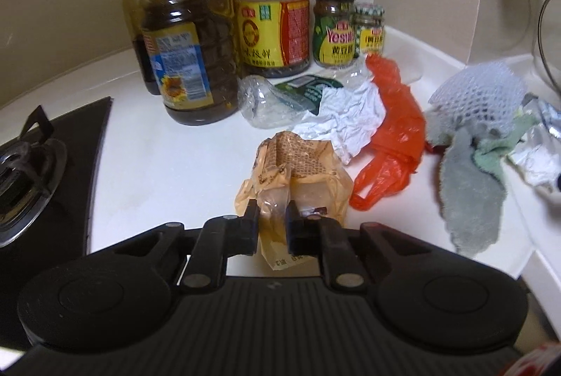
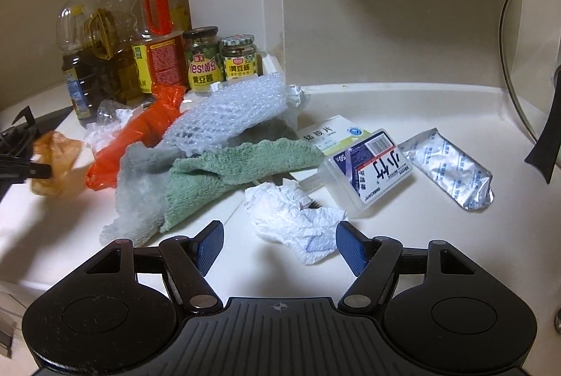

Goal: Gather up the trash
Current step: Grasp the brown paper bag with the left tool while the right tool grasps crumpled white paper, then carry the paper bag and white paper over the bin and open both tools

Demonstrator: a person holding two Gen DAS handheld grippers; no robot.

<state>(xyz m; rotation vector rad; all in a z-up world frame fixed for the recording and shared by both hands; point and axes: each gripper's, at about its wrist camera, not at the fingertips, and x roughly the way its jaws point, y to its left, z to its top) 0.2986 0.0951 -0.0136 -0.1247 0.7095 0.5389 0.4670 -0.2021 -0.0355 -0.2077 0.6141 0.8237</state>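
Two grippers working: left gripper (image 1: 271, 213) jaws clamped on tan wrapper (image 1: 298, 172) near the stove, ready to lift; right gripper (image 2: 277, 244) jaws apart, straddling crumpled tissue (image 2: 291, 221) on table (image 2: 403, 102).

The right gripper (image 2: 279, 244) hangs over the white worktop (image 2: 403, 102) with its blue-padded jaws spread wide, a crumpled white tissue (image 2: 292, 218) lying just ahead between them. Beyond the tissue sit a clear plastic box (image 2: 366, 171), a foil sachet (image 2: 448, 167) and a green cloth (image 2: 224, 174). At the far left, the left gripper (image 2: 42, 170) pinches a crumpled tan wrapper (image 2: 58, 162).
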